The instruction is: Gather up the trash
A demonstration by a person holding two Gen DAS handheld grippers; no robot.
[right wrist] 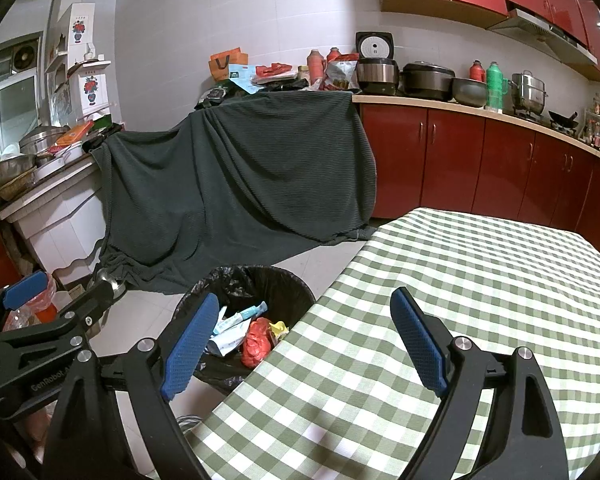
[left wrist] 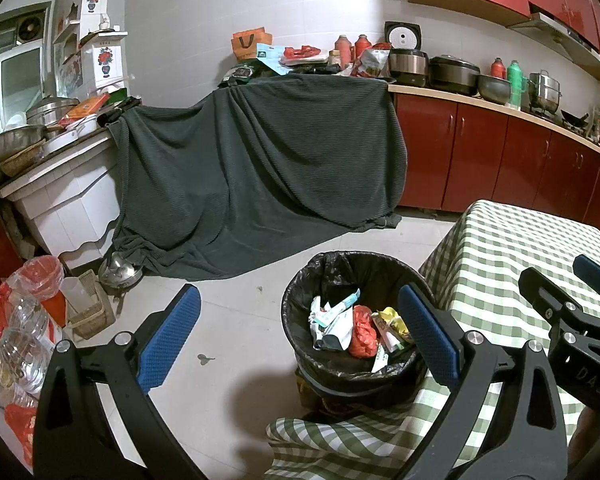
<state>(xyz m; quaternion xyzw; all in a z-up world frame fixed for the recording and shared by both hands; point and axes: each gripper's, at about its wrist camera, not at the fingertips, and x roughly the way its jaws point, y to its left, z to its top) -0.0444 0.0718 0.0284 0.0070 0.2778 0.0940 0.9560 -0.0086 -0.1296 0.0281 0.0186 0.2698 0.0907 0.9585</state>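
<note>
A black bin with a black liner [left wrist: 300,292] stands on the floor beside the checked table. It holds several wrappers and a red crumpled bag [left wrist: 362,334]. It also shows in the right wrist view [right wrist: 288,284], with the red bag [right wrist: 256,342] inside. My left gripper [left wrist: 300,336] is open and empty, held above the bin. My right gripper [right wrist: 304,344] is open and empty over the table's left edge; it shows at the right of the left wrist view [left wrist: 556,288].
The table has a green-and-white checked cloth [right wrist: 460,280]. A dark cloth [left wrist: 260,168] drapes over a counter behind the bin. Bags and plastic bottles [left wrist: 24,332] lie on the floor at left. Red cabinets [left wrist: 500,160] run along the right wall.
</note>
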